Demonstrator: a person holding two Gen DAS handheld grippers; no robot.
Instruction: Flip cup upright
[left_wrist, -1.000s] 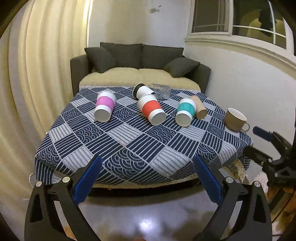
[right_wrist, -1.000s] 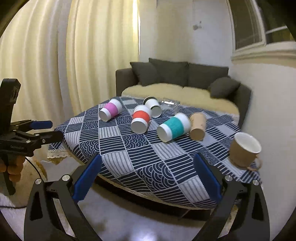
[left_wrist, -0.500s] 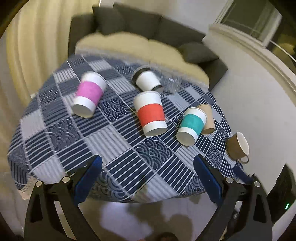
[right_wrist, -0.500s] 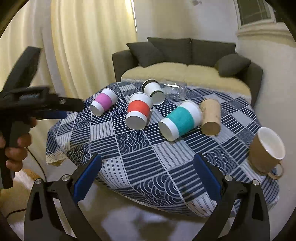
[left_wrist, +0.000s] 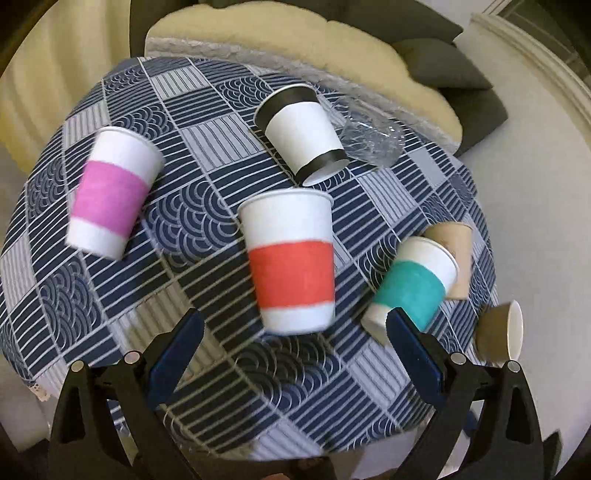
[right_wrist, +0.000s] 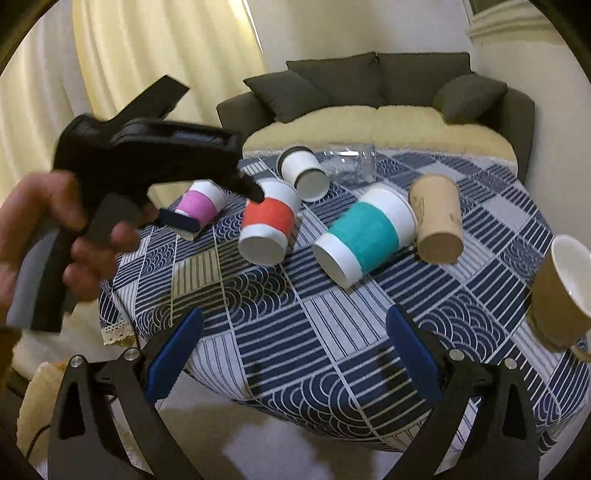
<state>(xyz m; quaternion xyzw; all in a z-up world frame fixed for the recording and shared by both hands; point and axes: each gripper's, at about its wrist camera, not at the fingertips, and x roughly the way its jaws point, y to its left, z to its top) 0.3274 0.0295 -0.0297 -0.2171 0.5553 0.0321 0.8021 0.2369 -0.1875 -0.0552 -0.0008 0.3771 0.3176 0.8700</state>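
Note:
Several paper cups lie on their sides on a patterned blue tablecloth (left_wrist: 207, 221): a pink-banded cup (left_wrist: 112, 194), a red-banded cup (left_wrist: 291, 258), a teal-banded cup (left_wrist: 410, 284), a white cup with black bands (left_wrist: 301, 133) and a plain brown cup (left_wrist: 456, 258). My left gripper (left_wrist: 295, 354) is open and empty, above the table just short of the red-banded cup (right_wrist: 267, 225). It also shows in the right wrist view (right_wrist: 218, 206), held in a hand. My right gripper (right_wrist: 295, 354) is open and empty over the table's near edge.
A clear plastic cup (left_wrist: 369, 136) lies behind the black-banded cup. A brown ceramic mug (right_wrist: 561, 291) stands at the table's right edge. A dark sofa (right_wrist: 376, 96) stands behind the table, curtains (right_wrist: 155, 66) to the left, a white wall to the right.
My left gripper has risen and moved forward over the table, now looking down on the cups. My right gripper has moved closer to the table. Both stay open.

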